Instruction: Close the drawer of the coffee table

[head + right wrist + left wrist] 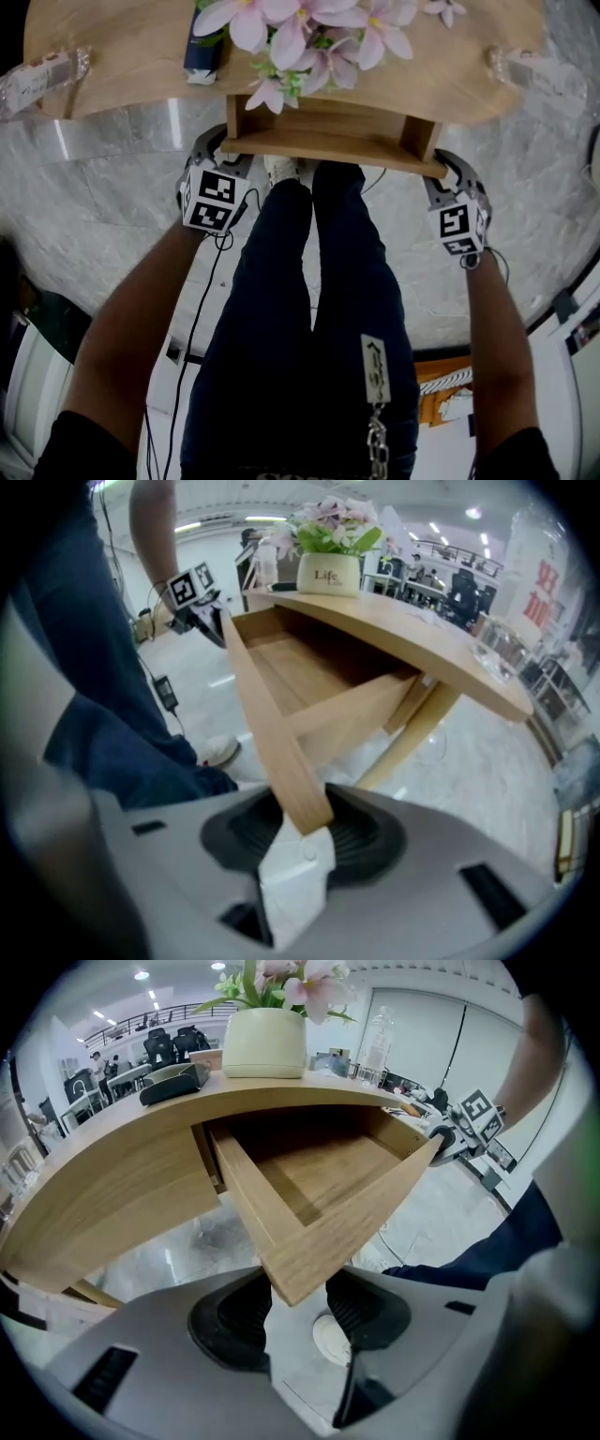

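Wooden drawer [328, 131], pulled well out of coffee table's [112, 66] near side, below flower pot [267, 1042]. Pinching front-left corner with left gripper [298, 1302], clamping front-right corner with right gripper [305, 832]. Could skew and jam if shoved harder from one side. Could slip off angled corners under push. Could jolt flower pot if slammed.

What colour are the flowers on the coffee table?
Pale pink flowers, clearest in the head view.
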